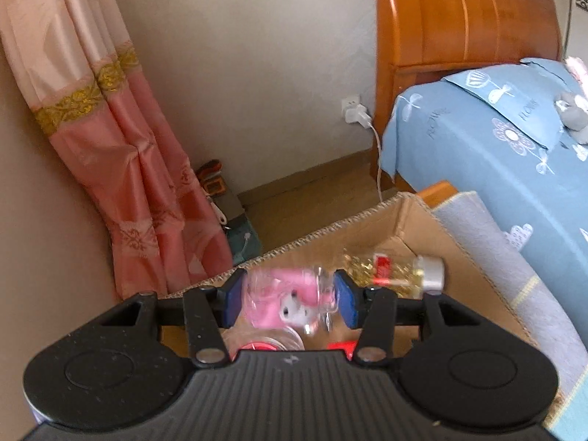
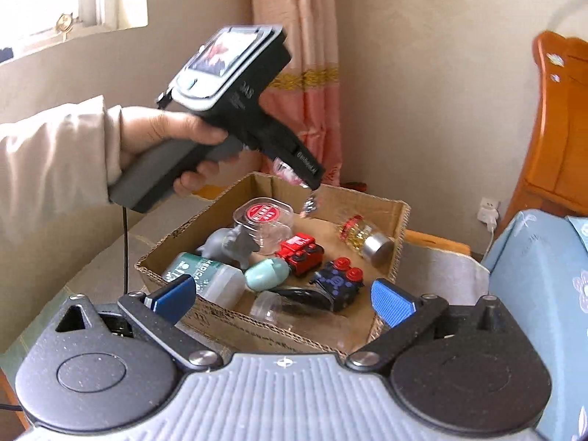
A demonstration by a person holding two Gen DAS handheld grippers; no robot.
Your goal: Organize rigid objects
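Observation:
My left gripper [image 1: 290, 296] is shut on a pink toy in clear packaging [image 1: 288, 299] and holds it above the open cardboard box [image 1: 411, 217]. From the right wrist view the left gripper [image 2: 294, 176] hangs over the box's far side [image 2: 367, 198], the pink toy [image 2: 290, 174] in its fingers. My right gripper [image 2: 281, 297] is open and empty at the box's near edge. Inside lie a gold-filled bottle [image 2: 364, 237], a red toy train [image 2: 301, 251], a blue-black toy [image 2: 340, 283], a teal egg [image 2: 266, 273], a grey animal figure [image 2: 231, 246] and a clear jar with red lid [image 2: 264, 218].
A bed with a blue sheet [image 1: 488, 139] stands right of the box, its wooden headboard [image 1: 459, 14] behind. A pink curtain [image 1: 121, 154] hangs at the left. A wall socket with a charger [image 1: 354, 112] sits low on the wall. A grey mat [image 1: 507, 257] lies under the box.

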